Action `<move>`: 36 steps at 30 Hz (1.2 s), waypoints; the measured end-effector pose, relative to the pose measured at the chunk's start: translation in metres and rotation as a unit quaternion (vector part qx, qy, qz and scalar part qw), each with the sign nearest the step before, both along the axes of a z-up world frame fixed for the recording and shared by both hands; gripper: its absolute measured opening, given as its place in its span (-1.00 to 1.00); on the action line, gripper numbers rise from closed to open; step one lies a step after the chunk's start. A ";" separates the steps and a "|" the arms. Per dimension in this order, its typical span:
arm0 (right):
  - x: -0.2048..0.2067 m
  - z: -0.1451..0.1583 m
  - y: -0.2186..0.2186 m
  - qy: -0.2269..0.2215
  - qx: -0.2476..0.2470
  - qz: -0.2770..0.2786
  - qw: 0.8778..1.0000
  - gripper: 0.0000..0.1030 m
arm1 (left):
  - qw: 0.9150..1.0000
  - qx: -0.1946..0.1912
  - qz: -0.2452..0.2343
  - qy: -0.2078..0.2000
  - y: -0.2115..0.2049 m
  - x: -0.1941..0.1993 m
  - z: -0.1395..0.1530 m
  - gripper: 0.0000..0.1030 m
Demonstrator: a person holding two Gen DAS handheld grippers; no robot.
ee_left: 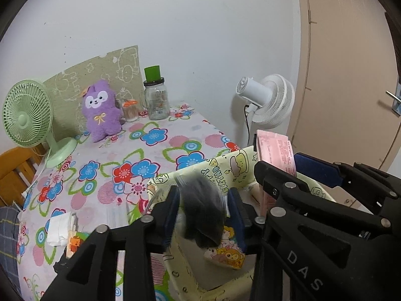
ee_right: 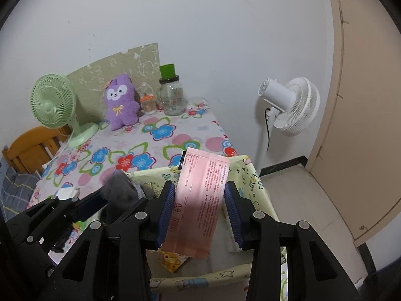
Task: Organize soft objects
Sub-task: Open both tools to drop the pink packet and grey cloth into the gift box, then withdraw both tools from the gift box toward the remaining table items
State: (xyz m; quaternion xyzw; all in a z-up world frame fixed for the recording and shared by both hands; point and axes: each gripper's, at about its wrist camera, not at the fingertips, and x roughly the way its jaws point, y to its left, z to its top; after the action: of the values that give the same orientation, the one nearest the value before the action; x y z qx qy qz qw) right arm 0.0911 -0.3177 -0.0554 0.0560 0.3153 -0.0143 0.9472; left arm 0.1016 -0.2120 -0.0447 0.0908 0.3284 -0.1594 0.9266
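While the left hand-held gripper (ee_left: 204,215) pinches a dark sock (ee_left: 201,210) and the right hand-held gripper (ee_right: 200,213) pinches a pink packet (ee_right: 198,200) above the yellow bin (ee_right: 253,175), either could snag its rim.

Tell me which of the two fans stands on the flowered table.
The green fan, at the table's left edge beside the purple plush. The white fan stands off the table, by the wall near the door.

A plain white wall (ee_right: 200,25) backs the table (ee_right: 180,138); a beige door (ee_right: 371,100) stands right, a wooden chair (ee_right: 30,148) left.
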 end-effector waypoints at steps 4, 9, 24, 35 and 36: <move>0.006 -0.009 -0.007 0.009 0.011 -0.002 1.000 0.15 | 1.000 0.008 0.002 0.000 -0.002 0.003 -0.005 0.32; 0.011 -0.017 -0.012 0.015 0.015 -0.007 1.000 0.38 | 1.000 0.020 0.003 0.006 -0.001 0.006 -0.011 0.52; 0.002 -0.019 0.006 0.020 0.006 -0.006 1.000 0.60 | 1.000 0.021 0.018 -0.004 0.026 -0.009 -0.008 0.72; -0.013 -0.011 0.034 0.007 -0.012 0.000 1.000 0.65 | 0.999 0.022 0.024 -0.017 0.052 -0.024 -0.001 0.80; -0.015 -0.010 0.037 0.005 -0.015 0.001 1.000 0.65 | 0.999 0.022 0.024 -0.018 0.054 -0.026 -0.001 0.81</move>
State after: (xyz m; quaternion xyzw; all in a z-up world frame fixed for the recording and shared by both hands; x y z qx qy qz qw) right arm 0.0760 -0.2808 -0.0654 0.0417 0.3200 -0.0178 0.9463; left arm 0.0758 -0.1581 -0.0454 0.1059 0.3169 -0.1285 0.9337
